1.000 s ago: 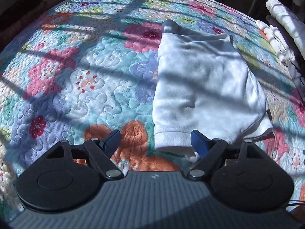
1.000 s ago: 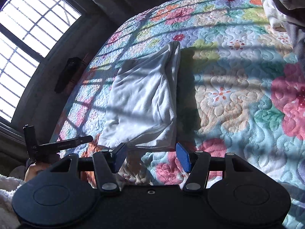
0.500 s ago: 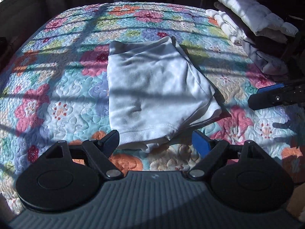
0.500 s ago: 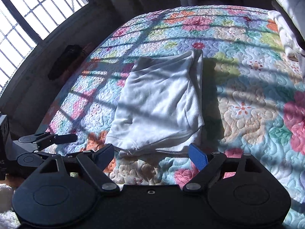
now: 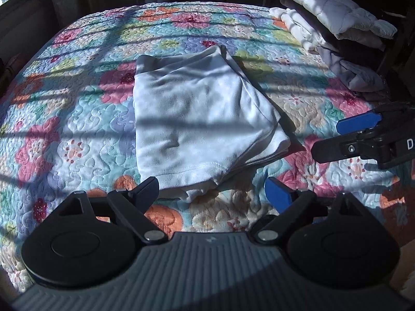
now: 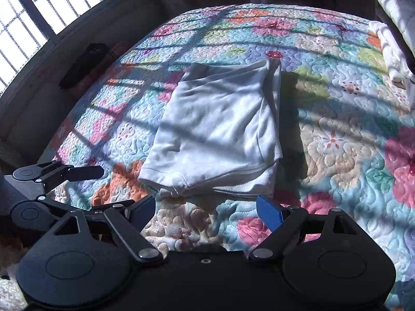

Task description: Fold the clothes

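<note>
A white garment (image 5: 202,124) lies folded into a thick rectangle on the flowered quilt (image 5: 64,129), its hem toward me. My left gripper (image 5: 211,191) hovers just short of that hem, jaws opening, with only quilt and the hem's edge showing between the fingers and no pad touching cloth. In the right wrist view the same garment (image 6: 218,134) sits ahead of my right gripper (image 6: 206,208), which stands open and empty short of the hem. Each gripper shows in the other's view: the right gripper (image 5: 342,137) at the right, the left gripper (image 6: 103,186) at the left.
A stack of white padded bedding (image 5: 332,18) sits at the bed's far right corner, seen again as bedding (image 6: 394,26). A barred window (image 6: 39,13) lights the left side, with a dark object (image 6: 83,64) on the ledge below. Bare quilt (image 6: 337,142) spreads right of the garment.
Both grippers have drawn back and up from the garment's near hem, so more of the bed shows. The right jaws have spread wider. The garment lies still.
</note>
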The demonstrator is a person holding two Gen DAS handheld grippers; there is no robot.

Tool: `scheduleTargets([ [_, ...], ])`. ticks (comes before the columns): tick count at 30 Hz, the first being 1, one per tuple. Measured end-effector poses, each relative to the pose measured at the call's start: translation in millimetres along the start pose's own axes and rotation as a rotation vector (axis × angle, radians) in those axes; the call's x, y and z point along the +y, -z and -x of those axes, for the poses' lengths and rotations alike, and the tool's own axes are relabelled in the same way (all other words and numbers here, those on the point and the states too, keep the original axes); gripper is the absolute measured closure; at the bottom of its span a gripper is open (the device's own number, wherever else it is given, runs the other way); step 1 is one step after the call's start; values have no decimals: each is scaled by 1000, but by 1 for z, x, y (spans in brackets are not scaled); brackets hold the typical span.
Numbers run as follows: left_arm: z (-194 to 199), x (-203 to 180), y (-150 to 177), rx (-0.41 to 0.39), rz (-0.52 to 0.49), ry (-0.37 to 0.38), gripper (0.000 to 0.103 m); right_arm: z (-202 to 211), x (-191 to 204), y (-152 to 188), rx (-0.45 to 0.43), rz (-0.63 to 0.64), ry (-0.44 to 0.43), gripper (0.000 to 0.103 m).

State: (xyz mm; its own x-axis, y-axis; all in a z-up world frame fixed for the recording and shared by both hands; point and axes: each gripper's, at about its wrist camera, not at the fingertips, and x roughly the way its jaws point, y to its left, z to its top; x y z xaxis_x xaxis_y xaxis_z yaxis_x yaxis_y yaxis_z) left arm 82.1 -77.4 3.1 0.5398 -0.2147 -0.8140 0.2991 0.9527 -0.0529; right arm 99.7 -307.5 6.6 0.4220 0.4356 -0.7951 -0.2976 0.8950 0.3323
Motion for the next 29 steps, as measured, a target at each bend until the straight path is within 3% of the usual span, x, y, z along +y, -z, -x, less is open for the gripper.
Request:
scheduleTargets([
  [8, 0, -3, 2, -2, -19, 17, 13, -4, 5, 1, 14, 5, -17, 15],
  [16, -2, -5, 4, 12, -37, 7, 8, 0, 5, 0, -1, 12, 53, 15],
  [29, -5, -5, 6, 19, -33, 13, 6, -4, 2, 1, 8, 0, 38, 15],
])
